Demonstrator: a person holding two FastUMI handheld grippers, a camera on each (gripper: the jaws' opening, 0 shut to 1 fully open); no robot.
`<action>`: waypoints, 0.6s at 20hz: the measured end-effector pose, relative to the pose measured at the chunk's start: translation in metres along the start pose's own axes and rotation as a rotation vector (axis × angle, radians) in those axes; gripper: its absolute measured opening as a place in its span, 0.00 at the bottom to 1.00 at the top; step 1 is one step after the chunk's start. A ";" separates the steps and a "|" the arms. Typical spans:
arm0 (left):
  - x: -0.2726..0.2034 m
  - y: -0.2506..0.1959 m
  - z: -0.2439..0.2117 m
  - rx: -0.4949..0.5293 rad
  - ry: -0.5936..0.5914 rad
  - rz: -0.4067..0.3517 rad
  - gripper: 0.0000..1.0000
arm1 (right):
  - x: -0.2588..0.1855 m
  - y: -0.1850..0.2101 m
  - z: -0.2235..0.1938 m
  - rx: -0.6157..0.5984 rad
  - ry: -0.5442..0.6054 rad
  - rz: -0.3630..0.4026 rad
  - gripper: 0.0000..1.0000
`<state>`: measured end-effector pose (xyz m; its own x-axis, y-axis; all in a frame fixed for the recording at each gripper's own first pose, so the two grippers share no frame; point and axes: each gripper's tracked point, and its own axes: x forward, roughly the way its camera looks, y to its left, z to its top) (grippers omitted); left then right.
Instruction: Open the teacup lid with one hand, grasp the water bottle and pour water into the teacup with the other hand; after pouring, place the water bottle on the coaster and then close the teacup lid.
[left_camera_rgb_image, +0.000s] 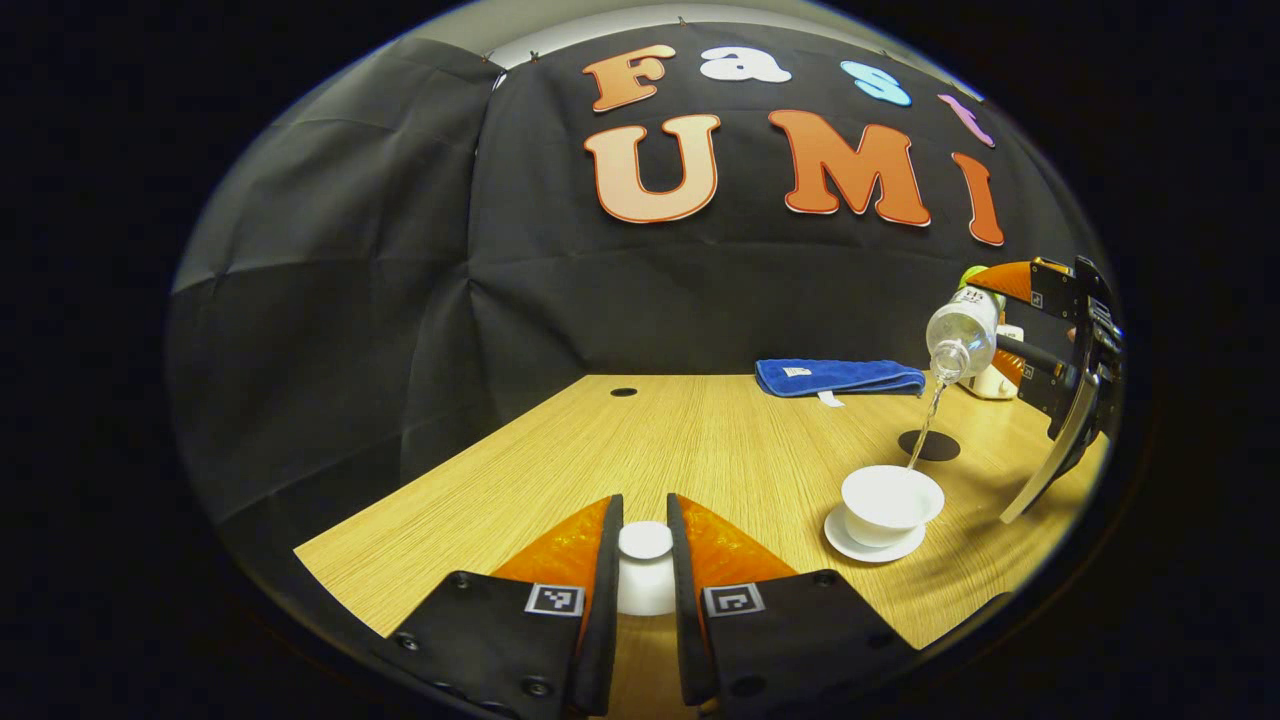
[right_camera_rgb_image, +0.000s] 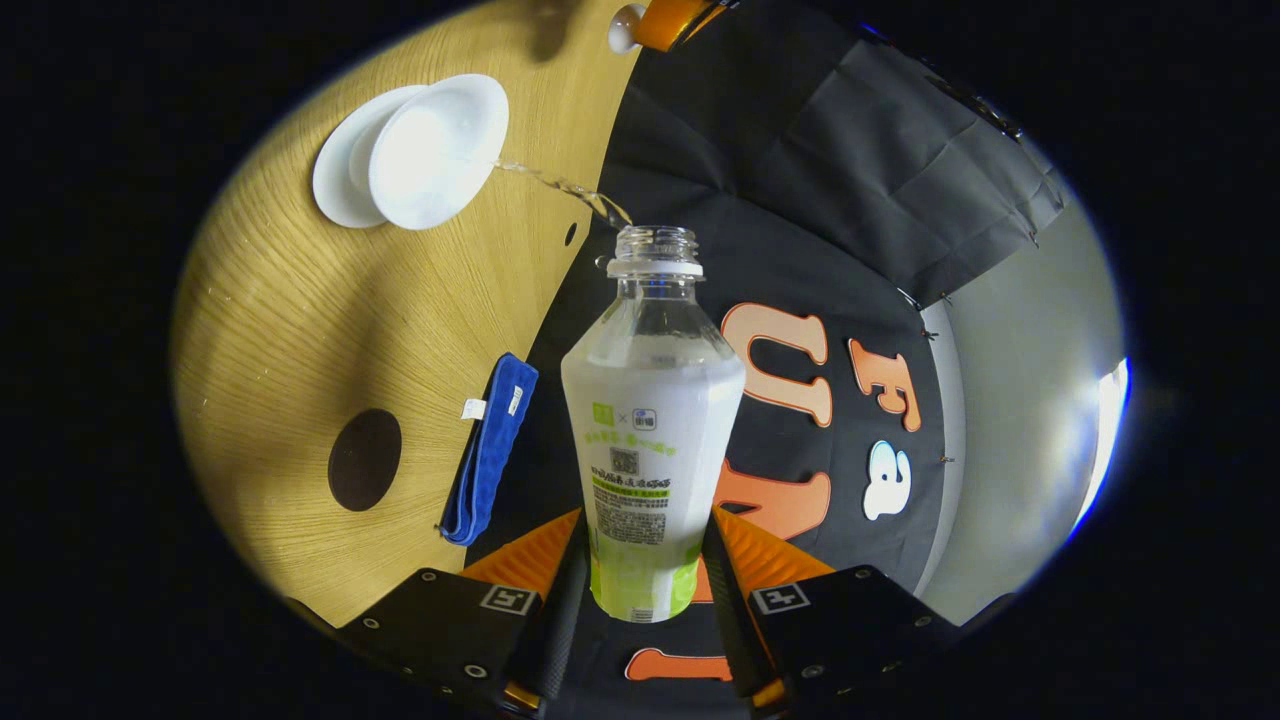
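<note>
Light wood-grain tabletop in a black-cloth booth, with pouring under way.

Closest in the left gripper view: left gripper, jaws clamped on the white teacup lid, held low over the table, to the near left of the teacup. Lid off and out of the way, so that step looks done.

Teacup open on its white saucer, thin stream of water landing right at the far rim rather than dead centre. Just behind the teacup, a dark round coaster, bare. Further behind the teacup, a folded blue towel at the table's back edge, plus some small white item beside it, too small to tell.

Above and behind the teacup: right gripper, jaws squeezed on the lower body of the water bottle, cap off, neck tipped toward the teacup.

Possible trouble, as guesses only:
- Stream so close to the rim, so any wobble or less tilt probably sends water onto the saucer or table.
- Grip low on a smooth bottle, so could slip or swing while tilted.
- Pouring too long means overflow.
- Coaster sits close behind the teacup, so swinging the bottle over could clip the cup.
</note>
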<state>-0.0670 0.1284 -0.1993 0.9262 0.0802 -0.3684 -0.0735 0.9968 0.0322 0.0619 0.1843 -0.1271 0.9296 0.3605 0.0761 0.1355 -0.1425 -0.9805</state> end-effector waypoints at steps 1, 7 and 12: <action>0.000 0.000 0.000 0.000 0.004 0.000 0.29 | -0.001 -0.002 0.001 -0.014 -0.006 -0.007 0.63; -0.002 0.005 -0.006 -0.004 0.006 0.003 0.29 | -0.008 -0.001 0.011 -0.066 -0.053 0.010 0.66; -0.004 0.007 -0.007 -0.002 0.005 0.009 0.29 | -0.015 0.002 0.018 -0.107 -0.084 0.005 0.63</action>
<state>-0.0739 0.1352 -0.2038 0.9235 0.0892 -0.3731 -0.0828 0.9960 0.0332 0.0423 0.1958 -0.1336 0.8990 0.4350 0.0512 0.1706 -0.2401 -0.9556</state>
